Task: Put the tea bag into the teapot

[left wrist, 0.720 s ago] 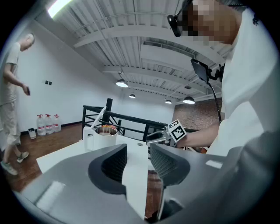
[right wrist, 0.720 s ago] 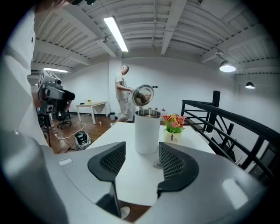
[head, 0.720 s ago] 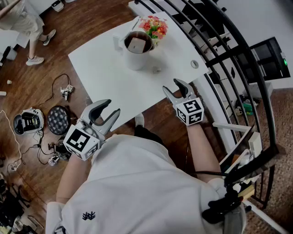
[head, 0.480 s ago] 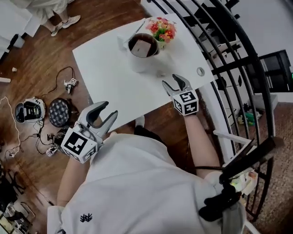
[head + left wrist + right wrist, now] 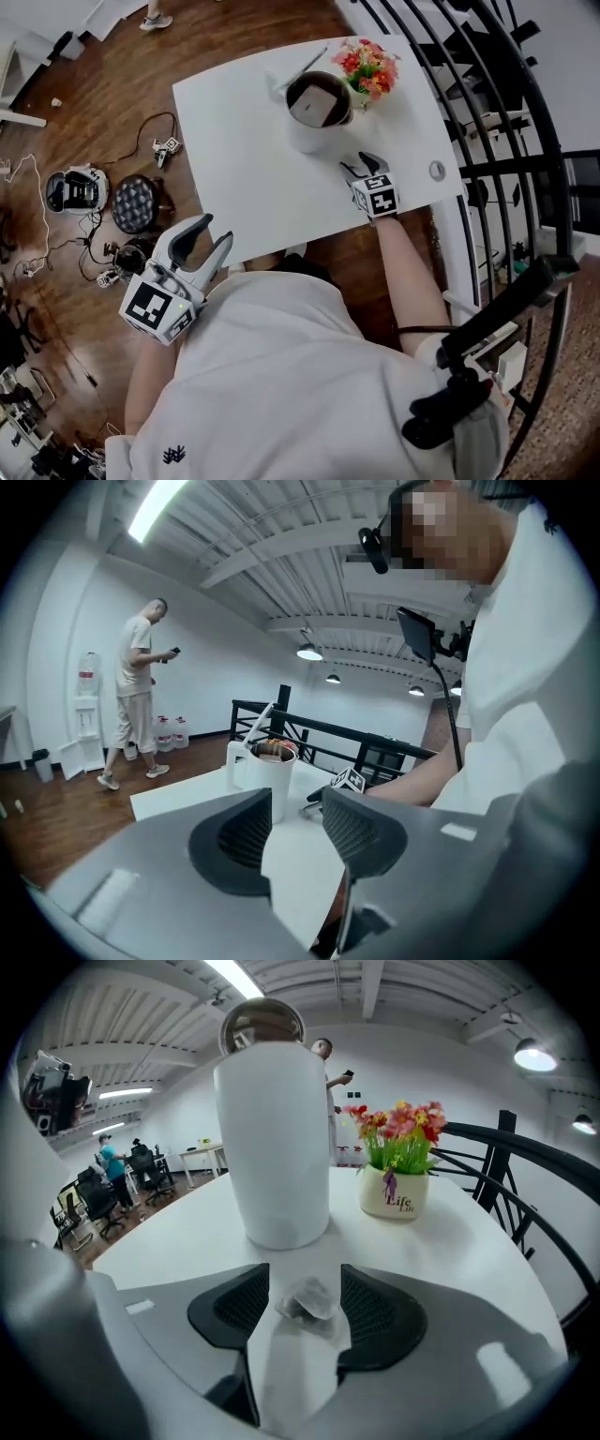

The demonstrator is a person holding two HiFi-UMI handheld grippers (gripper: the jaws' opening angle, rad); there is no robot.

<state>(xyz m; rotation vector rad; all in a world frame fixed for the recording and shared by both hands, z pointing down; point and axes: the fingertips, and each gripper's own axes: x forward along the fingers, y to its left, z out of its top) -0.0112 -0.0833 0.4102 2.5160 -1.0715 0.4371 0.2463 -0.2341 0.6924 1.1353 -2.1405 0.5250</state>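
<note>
The white teapot (image 5: 319, 105) stands open-topped at the far side of the white table (image 5: 244, 159), beside a small vase of flowers (image 5: 368, 66). My right gripper (image 5: 364, 171) rests low on the table just in front of the teapot (image 5: 272, 1138). Its jaws stand wide, and the small clear tea bag (image 5: 306, 1301) lies on the table between them, with a gap on each side. In the head view the tea bag is hidden under the gripper. My left gripper (image 5: 202, 246) hangs open and empty off the table's near left edge, pointing at the teapot (image 5: 266, 778).
A black metal railing (image 5: 506, 141) runs along the table's right side. A round cable hole (image 5: 436, 171) sits near the right edge of the table. Devices and cables (image 5: 136, 202) lie on the wooden floor at the left. A person (image 5: 136, 705) stands far off.
My right gripper has moved forward over the table, close up to the teapot. The left gripper has stayed by the near left edge, still open.
</note>
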